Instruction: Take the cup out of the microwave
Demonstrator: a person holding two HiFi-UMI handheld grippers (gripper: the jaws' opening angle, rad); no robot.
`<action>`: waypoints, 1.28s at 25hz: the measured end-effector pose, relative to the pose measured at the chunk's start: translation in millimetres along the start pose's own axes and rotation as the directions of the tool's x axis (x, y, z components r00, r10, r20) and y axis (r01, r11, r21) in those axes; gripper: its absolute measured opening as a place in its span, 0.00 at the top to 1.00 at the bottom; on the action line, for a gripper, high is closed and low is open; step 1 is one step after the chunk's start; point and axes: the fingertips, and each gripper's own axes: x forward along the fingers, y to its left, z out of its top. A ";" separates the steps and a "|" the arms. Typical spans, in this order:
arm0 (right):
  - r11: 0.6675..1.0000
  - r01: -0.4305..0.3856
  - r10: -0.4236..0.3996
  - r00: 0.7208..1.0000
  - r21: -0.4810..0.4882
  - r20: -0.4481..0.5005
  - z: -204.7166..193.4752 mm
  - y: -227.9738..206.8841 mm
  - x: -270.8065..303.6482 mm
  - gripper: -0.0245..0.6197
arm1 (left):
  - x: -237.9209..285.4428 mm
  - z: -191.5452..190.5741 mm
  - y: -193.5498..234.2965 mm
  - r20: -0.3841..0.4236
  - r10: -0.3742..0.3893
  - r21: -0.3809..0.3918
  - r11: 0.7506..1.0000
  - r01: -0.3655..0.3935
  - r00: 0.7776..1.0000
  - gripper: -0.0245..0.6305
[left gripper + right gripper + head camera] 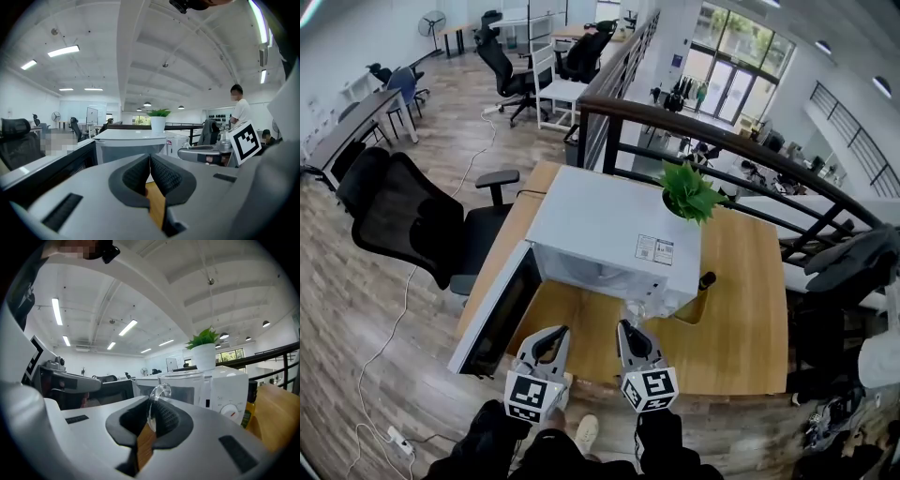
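Fingers (165, 419) of the right gripper (151, 416) pinch the glass cup (183, 386) by its handle (158, 392) before the open microwave (609, 230); left gripper (150, 171) closed, empty

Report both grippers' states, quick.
Left gripper: closed, empty.
Right gripper: closed on the cup, by its handle.

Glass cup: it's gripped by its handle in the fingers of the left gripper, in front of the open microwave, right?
No. The glass cup is gripped by its handle in the fingers of the right gripper, not the left, in front of the open microwave. The right gripper view shows it.
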 end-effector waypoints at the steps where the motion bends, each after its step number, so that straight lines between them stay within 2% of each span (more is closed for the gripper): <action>1: 1.000 0.006 -0.006 1.000 -0.003 0.008 4.7 -0.2 -6.4 0.92 | -3.2 4.2 -2.9 0.008 0.002 0.004 1.000 -0.002 1.000 0.93; 13: 0.996 0.073 -0.070 0.995 -0.045 0.068 48.0 -7.3 -83.1 0.92 | -32.9 42.5 -38.1 0.085 -0.007 0.068 0.998 0.002 0.996 0.93; 23: 0.991 0.122 -0.116 0.989 -0.057 0.093 59.4 -19.9 -135.3 0.91 | -43.6 59.5 -62.1 0.115 -0.021 0.095 0.995 0.010 0.993 0.93; 32: 0.987 0.151 -0.146 0.983 -0.046 0.108 57.4 -31.0 -176.7 0.91 | -54.7 56.4 -82.8 0.122 -0.023 0.102 0.995 0.011 0.992 0.93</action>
